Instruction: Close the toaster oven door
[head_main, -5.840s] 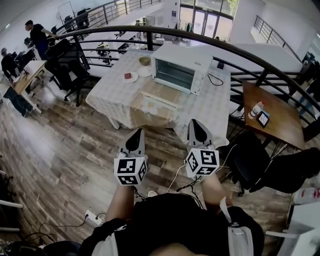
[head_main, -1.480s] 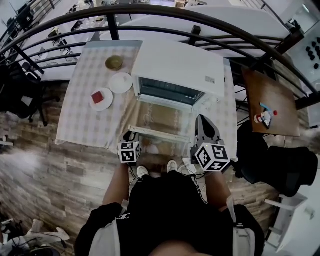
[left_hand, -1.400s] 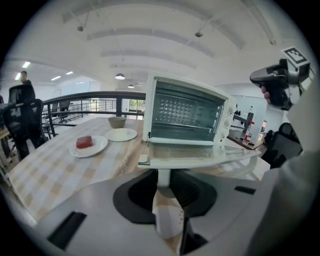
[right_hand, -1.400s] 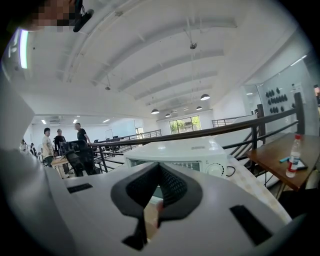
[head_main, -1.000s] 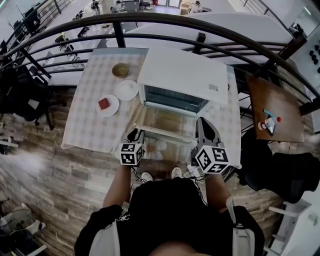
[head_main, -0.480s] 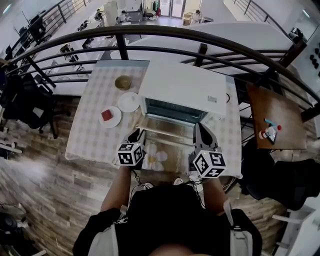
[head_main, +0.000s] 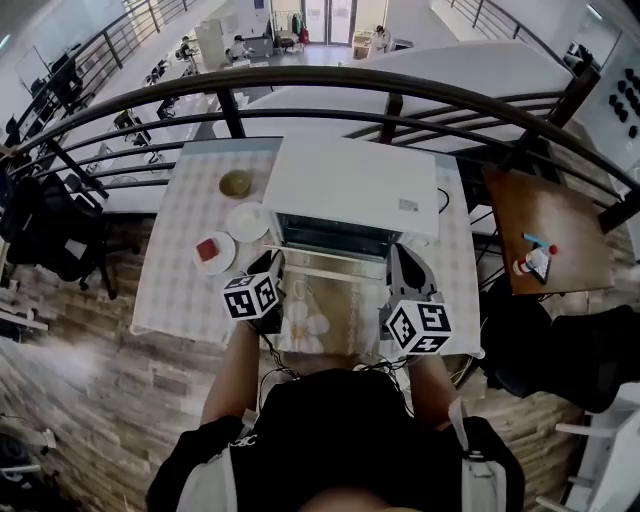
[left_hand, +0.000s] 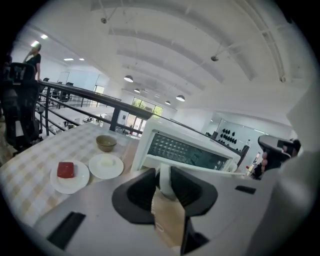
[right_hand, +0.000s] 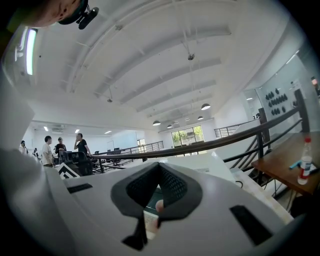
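White, half-raised toaster oven door (head_main: 335, 292): gripping its handle (left_hand: 164, 189) with left claw (left_hand: 161, 176); right claw (right_hand: 158, 193) pinched closed, seemingly empty. Next, swinging it up shut.

Your right gripper (right_hand: 159, 172): black pads meet at the tips, with a narrow gap below them. A pale strip shows in that gap; can't tell what it is. The toaster oven (right_hand: 212, 164), white top, lies just beyond the jaws. A dark railing (right_hand: 240, 137) curves behind the oven. Right of the oven is a wooden table (right_hand: 282, 167) with a bottle (right_hand: 303, 162) upright on it. Far left of the oven, several people (right_hand: 80, 143) are standing.
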